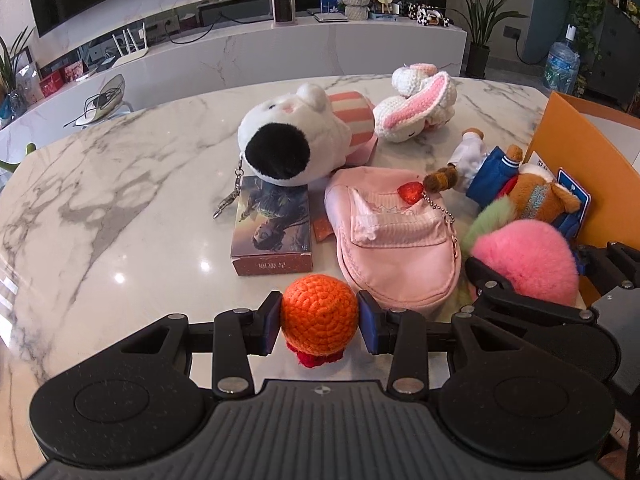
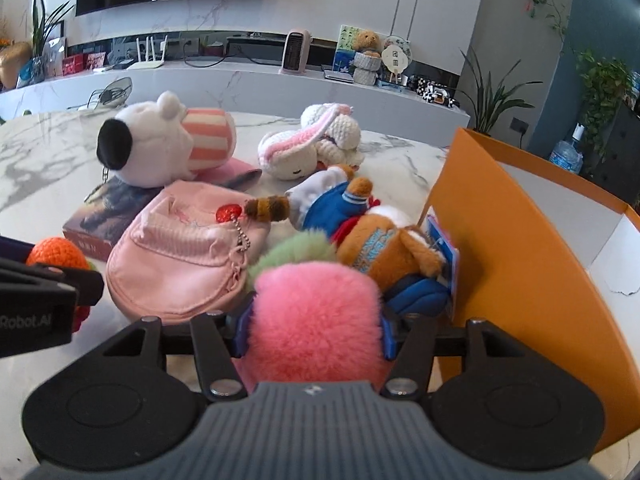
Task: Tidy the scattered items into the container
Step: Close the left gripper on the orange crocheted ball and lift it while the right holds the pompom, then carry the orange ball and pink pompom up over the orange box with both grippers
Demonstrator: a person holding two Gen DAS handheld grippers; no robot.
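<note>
We hold 2 toys for boxing: left tool [image 1: 319, 322] clamps the orange crochet ball [image 1: 319, 314] at lower centre, right tool [image 2: 314, 332] hugs the pink pompom [image 2: 316, 320] beside the orange box [image 2: 512, 248].

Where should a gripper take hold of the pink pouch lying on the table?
Probably the pink pouch by its rounded near edge, coming from above: it lies flat and soft, so the jaws could pinch that bulging rim, clear of the ball chain draped over it.

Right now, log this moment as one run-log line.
left tool: shut on orange crochet ball | right tool: around pink pompom, grip unclear | orange box: nothing seen inside
</note>
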